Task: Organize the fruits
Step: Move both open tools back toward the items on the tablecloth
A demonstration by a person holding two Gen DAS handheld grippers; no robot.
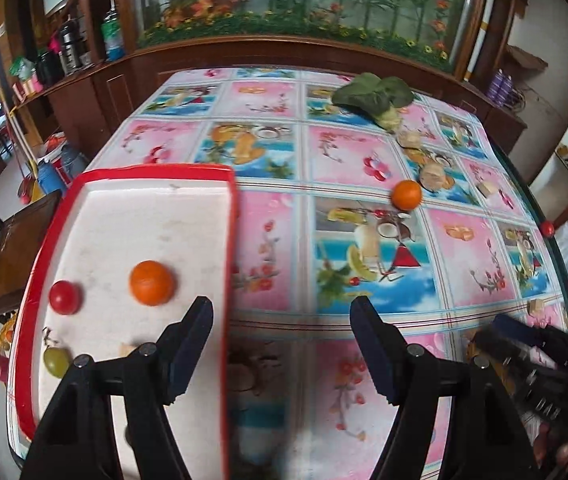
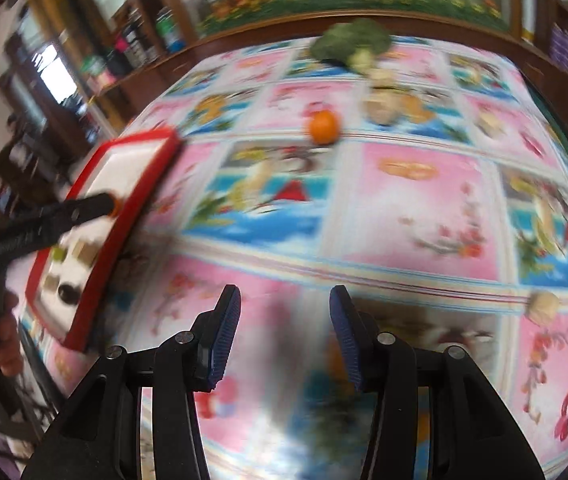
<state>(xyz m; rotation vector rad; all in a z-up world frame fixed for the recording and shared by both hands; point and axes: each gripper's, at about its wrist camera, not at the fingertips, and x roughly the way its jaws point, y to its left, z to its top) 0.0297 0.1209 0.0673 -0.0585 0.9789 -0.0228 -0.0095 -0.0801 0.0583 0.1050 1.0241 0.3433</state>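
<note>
A red-rimmed white tray lies on the table's left side. It holds an orange, a small red tomato and a green grape. My left gripper is open and empty, with one finger over the tray's right rim and the other over the cloth. A second orange sits on the cloth farther out. In the blurred right wrist view, my right gripper is open and empty above the cloth, well short of that orange. The tray is at its left.
A leafy green vegetable lies at the table's far side, with beige lumps near it. A small red fruit sits at the right edge. A wooden cabinet stands behind the table. A person's hand shows at the left.
</note>
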